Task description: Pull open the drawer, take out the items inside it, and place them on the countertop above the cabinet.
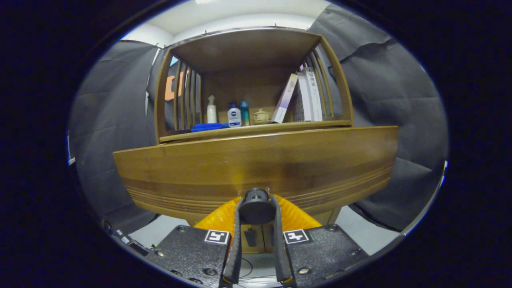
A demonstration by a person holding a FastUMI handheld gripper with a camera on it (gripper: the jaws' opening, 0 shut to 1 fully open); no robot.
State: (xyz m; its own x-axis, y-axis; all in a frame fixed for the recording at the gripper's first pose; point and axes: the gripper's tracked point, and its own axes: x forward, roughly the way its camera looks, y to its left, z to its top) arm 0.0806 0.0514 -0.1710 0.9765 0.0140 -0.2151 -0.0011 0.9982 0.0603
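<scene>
The drawer (256,168) has a broad front of brown wood with a bowed look, lighter bands across its middle and fine grooves along its lower edge. A dark round knob (257,207) sits low at its centre. The hand-held gripper (257,210) is closed on that knob, one finger pressed to each side of it. The drawer front stands just ahead of the fingers and below the surface (256,130) of the cabinet.

On the surface, under a slatted wooden hutch (248,52), stand a white pump bottle (211,110), a small blue-capped bottle (234,115), a teal bottle (245,113), a small lidded pot (261,116) and leaning books (304,98). A flat blue thing (208,127) lies at the left front edge; what it is cannot be told.

The drawer's inside is hidden behind its front, so its contents cannot be seen. The cabinet's lower part is mostly covered by the fingers.
</scene>
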